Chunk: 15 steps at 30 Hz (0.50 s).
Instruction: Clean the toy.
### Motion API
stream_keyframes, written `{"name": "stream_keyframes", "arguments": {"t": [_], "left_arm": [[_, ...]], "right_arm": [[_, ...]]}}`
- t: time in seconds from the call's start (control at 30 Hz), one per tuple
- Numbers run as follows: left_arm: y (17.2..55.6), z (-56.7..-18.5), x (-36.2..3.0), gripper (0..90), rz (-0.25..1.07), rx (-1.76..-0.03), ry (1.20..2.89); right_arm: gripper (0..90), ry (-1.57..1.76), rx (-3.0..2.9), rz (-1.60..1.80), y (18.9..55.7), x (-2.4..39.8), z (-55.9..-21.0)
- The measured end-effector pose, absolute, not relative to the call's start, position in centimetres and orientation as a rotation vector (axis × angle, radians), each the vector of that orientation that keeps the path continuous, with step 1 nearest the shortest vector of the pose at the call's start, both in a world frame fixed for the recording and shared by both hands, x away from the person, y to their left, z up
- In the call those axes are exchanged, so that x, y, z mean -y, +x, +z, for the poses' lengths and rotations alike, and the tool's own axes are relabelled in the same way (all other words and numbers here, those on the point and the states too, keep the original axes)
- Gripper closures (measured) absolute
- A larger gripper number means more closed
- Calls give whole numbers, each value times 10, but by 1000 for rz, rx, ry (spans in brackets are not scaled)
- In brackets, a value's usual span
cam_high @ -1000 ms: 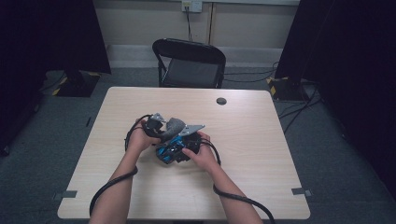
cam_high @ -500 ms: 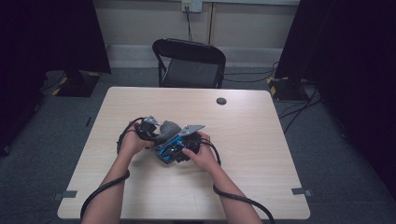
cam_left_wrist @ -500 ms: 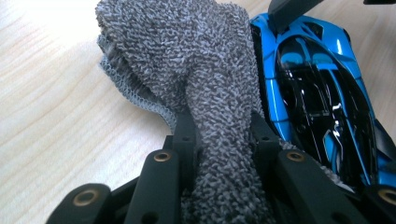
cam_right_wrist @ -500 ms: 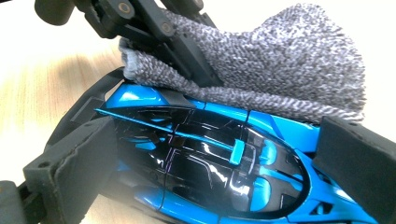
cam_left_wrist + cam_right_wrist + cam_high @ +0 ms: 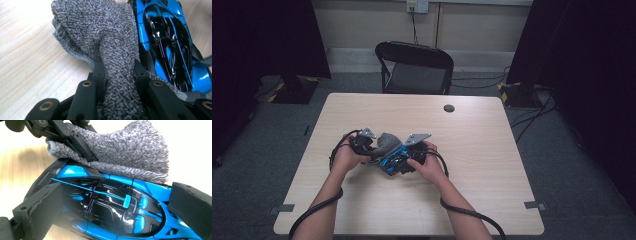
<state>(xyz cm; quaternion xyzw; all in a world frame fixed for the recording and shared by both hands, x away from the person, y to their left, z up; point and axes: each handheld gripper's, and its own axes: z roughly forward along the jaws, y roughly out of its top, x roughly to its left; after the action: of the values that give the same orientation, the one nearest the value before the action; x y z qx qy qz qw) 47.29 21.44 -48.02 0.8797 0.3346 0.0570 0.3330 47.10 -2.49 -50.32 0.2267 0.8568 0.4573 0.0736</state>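
At table centre we see one blue-and-black toy car [image 5: 117, 207], clamped nose and tail by the right gripper [image 5: 404, 161], its pads pressing both ends. Just beside the car, on its left, one grey terry cloth [image 5: 110, 45] lies bunched against the bodywork, pinched tight in the left gripper [image 5: 371, 150]. What's changed vs. a sec ago: the left gripper w/ the cloth has slid leftward away from the car's middle, while the right one hasn't budged. We read that as a wiping stroke along the car's flank, mid-clean, w/ more passes probably due. Count, outward from the car: 1 car, 1 cloth, 2 grippers, 2 hands; beyond it 1 small dark disc [image 5: 449, 108] near the table's [image 5: 492, 200] far edge, apart from the car; behind the table, 1 black folding chair [image 5: 414, 67].
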Motion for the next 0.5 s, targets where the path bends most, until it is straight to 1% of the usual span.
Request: {"name": "stream_keyframes", "arguments": {"t": [0.5], "left_arm": [[452,-479,-232,705,143,-881,2296]], "right_arm": [[0,680,-2572,1373,471,25,-503]]}}
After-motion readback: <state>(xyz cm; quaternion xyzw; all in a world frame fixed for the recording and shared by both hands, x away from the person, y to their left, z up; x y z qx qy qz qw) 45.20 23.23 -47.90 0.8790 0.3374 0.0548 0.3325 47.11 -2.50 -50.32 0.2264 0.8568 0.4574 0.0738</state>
